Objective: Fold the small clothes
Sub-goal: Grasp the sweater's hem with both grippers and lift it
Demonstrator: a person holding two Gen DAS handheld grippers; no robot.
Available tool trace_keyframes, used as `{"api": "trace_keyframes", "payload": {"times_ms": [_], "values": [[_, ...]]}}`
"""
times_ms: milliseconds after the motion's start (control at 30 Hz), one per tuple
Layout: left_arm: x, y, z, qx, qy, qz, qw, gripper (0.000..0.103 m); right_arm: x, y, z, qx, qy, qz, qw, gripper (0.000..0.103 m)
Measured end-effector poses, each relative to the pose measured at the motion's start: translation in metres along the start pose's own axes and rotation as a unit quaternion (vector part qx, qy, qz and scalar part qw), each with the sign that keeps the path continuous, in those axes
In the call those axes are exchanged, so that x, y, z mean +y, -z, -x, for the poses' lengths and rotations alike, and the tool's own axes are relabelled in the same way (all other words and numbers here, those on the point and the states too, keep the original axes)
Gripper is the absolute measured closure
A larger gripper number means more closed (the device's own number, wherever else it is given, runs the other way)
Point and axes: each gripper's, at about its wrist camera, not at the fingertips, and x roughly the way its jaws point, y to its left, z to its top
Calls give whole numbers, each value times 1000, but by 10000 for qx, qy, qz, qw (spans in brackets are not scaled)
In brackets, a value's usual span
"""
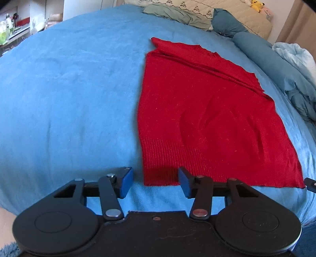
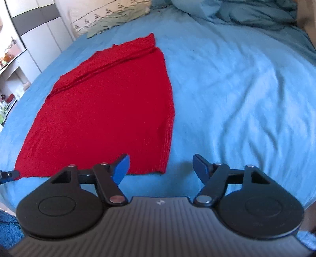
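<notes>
A red knitted garment lies flat on the blue bed sheet, its ribbed hem nearest me and a folded ridge across its far end. My left gripper hovers at the hem's near left corner, jaws open, with the corner between the blue pads and not pressed. In the right wrist view the same garment shows. My right gripper stands open over the hem's near right corner. The left pad overlaps the red knit and the other is over the sheet.
A green cloth, an embroidered pillow and blue pillows line the far end of the bed. A crumpled light blue duvet lies to the right. Plush toys sit beyond. Shelves stand left of the bed.
</notes>
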Motion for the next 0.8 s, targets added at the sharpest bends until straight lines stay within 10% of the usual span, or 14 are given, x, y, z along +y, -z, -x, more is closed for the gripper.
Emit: {"api": "trace_keyframes", "payload": {"times_ms": [600, 800], "values": [[-7, 4, -9, -101, -192, -258, 9994, 53, 13, 1, -20, -37, 124, 145, 9998, 63], [-10, 3, -9, -57, -143, -302, 9994, 83, 9, -1, -19, -46, 61, 73, 9999, 79]]}}
